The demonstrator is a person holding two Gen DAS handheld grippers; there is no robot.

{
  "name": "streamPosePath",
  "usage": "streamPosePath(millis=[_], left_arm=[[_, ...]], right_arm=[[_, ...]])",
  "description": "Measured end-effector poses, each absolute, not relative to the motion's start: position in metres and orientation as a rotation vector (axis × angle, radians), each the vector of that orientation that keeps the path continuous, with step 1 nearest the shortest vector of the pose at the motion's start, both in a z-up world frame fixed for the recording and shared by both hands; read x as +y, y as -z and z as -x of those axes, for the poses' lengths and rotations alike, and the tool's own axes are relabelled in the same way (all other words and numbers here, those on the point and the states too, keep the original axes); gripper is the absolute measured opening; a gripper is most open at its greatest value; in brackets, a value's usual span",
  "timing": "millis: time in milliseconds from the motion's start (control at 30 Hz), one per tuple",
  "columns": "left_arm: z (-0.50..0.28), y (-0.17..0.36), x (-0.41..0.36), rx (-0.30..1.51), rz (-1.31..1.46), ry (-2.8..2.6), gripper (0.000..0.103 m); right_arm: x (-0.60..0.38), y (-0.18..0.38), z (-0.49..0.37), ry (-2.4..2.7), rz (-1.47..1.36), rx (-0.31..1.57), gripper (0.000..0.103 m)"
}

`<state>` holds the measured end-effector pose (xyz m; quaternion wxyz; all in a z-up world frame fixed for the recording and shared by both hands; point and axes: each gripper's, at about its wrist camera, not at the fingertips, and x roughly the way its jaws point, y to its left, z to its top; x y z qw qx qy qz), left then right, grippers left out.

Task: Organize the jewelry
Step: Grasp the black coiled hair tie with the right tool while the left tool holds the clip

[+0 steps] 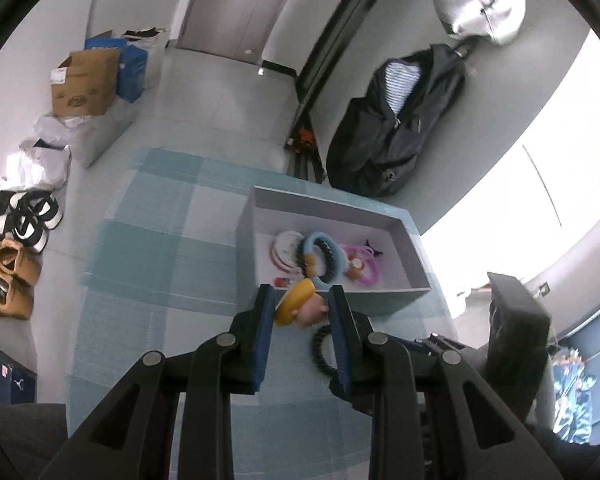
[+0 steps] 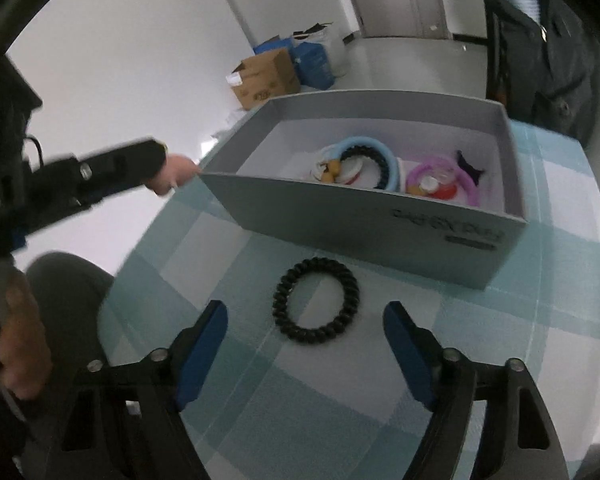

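My left gripper (image 1: 301, 296) is shut on a yellow ring with a pink charm (image 1: 296, 300), held just before the near wall of the grey box (image 1: 380, 300). Inside the box lie a white ring, a blue ring (image 1: 320, 256), a black spiral band and a pink ring (image 1: 364, 264). My right gripper (image 2: 305, 308) stands open low over the tablecloth, with a black spiral hair tie (image 2: 316, 300) lying flat between its fingertips, untouched. In the right wrist view the left gripper (image 2: 156, 160) holds the pink charm (image 2: 174, 176) at the left corner of the grey box (image 2: 340, 216).
A teal and white checked cloth (image 2: 500, 340) covers the table. On the floor are cardboard boxes (image 1: 84, 84), bags and shoes (image 1: 28, 220). A dark jacket (image 1: 396, 120) hangs on the wall behind the table. A person's hand (image 2: 16, 340) shows at lower left.
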<state>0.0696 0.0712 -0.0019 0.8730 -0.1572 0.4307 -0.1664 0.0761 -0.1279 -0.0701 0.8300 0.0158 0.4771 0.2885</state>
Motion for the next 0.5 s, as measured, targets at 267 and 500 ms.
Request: streamPosePath(millis=[267, 500], left_arm=[[-0.070, 0.001, 0.084, 0.893, 0.357, 0.335, 0.022], [-0.071, 0.003, 0.083, 0.898, 0.314, 0.325, 0.022]], right_arm=[[-0.101, 0.076, -0.076, -0.559, 0.161, 0.958, 0.059], [-0.092, 0.076, -0.072, -0.576, 0.216, 0.937, 0.042]])
